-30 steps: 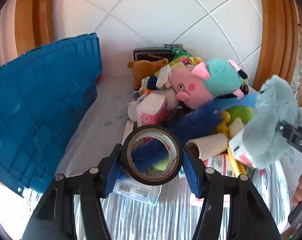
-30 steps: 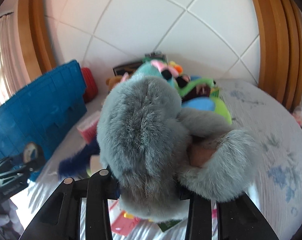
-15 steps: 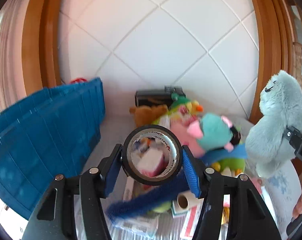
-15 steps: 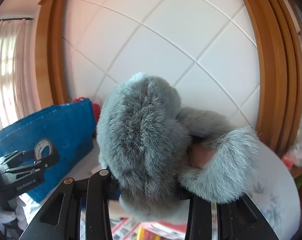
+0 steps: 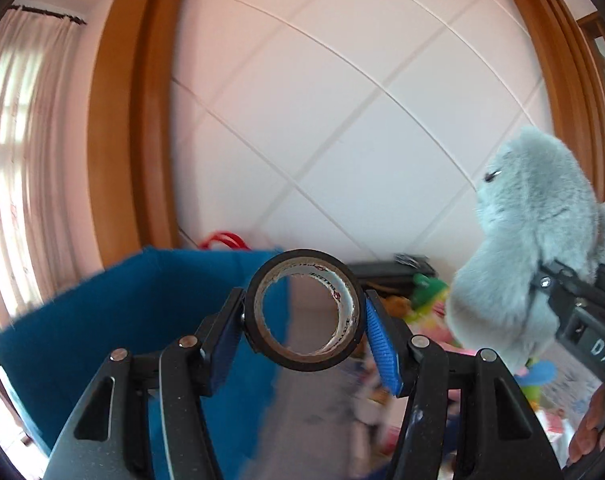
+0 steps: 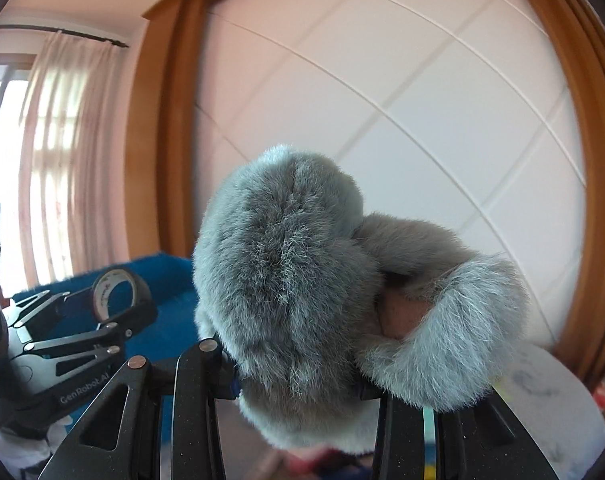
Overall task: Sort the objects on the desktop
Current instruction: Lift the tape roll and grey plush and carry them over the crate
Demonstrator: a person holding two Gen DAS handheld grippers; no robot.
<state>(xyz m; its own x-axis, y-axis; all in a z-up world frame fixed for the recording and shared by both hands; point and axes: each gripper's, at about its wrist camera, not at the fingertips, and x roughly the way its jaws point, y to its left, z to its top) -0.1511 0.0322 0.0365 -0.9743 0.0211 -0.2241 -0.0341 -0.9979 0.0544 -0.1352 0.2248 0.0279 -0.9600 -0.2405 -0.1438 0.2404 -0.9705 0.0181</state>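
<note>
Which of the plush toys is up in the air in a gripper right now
The fluffy grey plush toy, clamped in the right gripper. The other soft toys, like the green one, lie in the blurred pile below on the table.

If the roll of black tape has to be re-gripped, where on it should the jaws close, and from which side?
Grip the roll of black tape across its outer rim, one pad on each side, as the left gripper does now. Come from the open face, along the hole's axis: the ring stands on edge facing the camera, so its curved band offers two opposite walls. Pinching through the hole looks less steady.
</note>
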